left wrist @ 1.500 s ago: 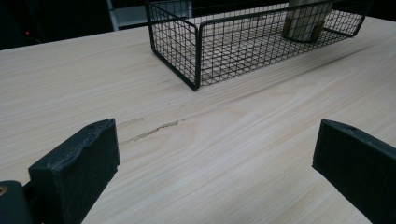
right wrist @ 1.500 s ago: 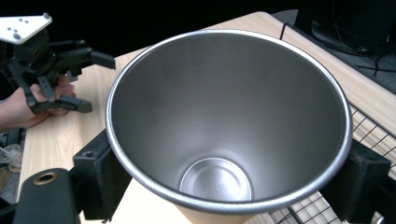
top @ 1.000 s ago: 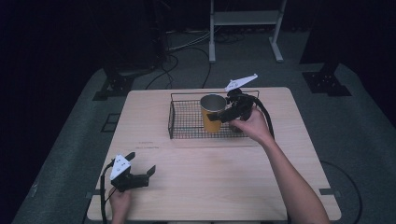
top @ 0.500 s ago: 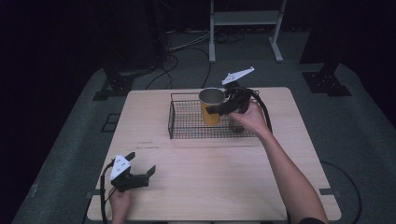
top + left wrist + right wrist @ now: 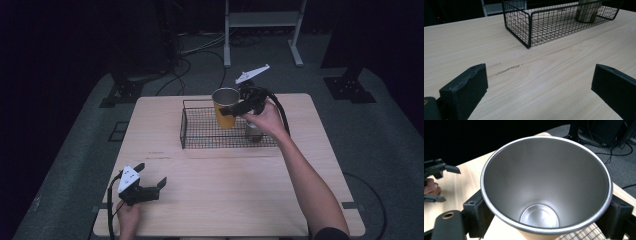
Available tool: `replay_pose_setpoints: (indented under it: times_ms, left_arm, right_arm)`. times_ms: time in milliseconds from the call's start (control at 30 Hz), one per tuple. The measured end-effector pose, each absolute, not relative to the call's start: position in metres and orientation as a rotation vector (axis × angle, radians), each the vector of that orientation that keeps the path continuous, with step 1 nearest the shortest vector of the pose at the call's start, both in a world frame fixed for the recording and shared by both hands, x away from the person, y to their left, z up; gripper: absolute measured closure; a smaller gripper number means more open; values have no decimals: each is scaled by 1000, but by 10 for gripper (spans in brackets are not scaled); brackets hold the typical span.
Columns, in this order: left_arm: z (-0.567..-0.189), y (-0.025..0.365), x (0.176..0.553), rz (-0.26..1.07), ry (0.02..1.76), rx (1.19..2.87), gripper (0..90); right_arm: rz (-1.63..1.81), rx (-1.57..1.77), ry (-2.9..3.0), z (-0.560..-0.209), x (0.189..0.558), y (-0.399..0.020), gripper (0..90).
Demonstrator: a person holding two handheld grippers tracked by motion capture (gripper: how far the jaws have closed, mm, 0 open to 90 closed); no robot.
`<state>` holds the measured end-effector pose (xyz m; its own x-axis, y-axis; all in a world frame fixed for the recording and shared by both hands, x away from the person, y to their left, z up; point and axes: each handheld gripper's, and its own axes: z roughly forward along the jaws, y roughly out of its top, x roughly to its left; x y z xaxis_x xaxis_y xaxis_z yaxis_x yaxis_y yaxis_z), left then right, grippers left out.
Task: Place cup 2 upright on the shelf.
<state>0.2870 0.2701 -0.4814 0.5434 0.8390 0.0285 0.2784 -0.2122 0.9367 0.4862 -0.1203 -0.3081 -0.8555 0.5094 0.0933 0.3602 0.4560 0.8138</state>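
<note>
A yellow tumbler (image 5: 224,119) with a bare steel inside (image 5: 546,187) hangs upright above the black wire basket (image 5: 200,145). My right gripper (image 5: 231,111) is shut on it, one jaw on each side just below the rim, as the right gripper view (image 5: 545,220) shows. A second, brownish tumbler (image 5: 252,133) stands in the basket's right end, under my right hand, and is seen through the mesh (image 5: 587,11) from the left gripper. My left gripper (image 5: 151,175) rests on the table near the front left corner, open, with bare wood between its jaws (image 5: 539,92).
The basket (image 5: 529,27) sits at the back middle of the wooden table (image 5: 230,195). Beyond the table are cables, stand legs and a white metal frame (image 5: 260,20) on the dark floor. My left gripper (image 5: 442,183) appears far off in the right gripper view.
My right gripper has raised the yellow tumbler a little higher above the basket and carried it slightly away from me. The left gripper has stayed put.
</note>
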Motion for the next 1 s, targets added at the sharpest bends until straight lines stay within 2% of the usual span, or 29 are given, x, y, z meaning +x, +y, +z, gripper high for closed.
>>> replay_pose_setpoints:
  times_ms: [300,1000]
  left_arm:
    - [-481,270,287,685,934,1758,0]
    - [-481,270,287,681,934,1755,0]
  right_arm:
    - [1365,779,2530,-304,498,-110,141]
    - [1317,907,2526,-341,528,-103,141]
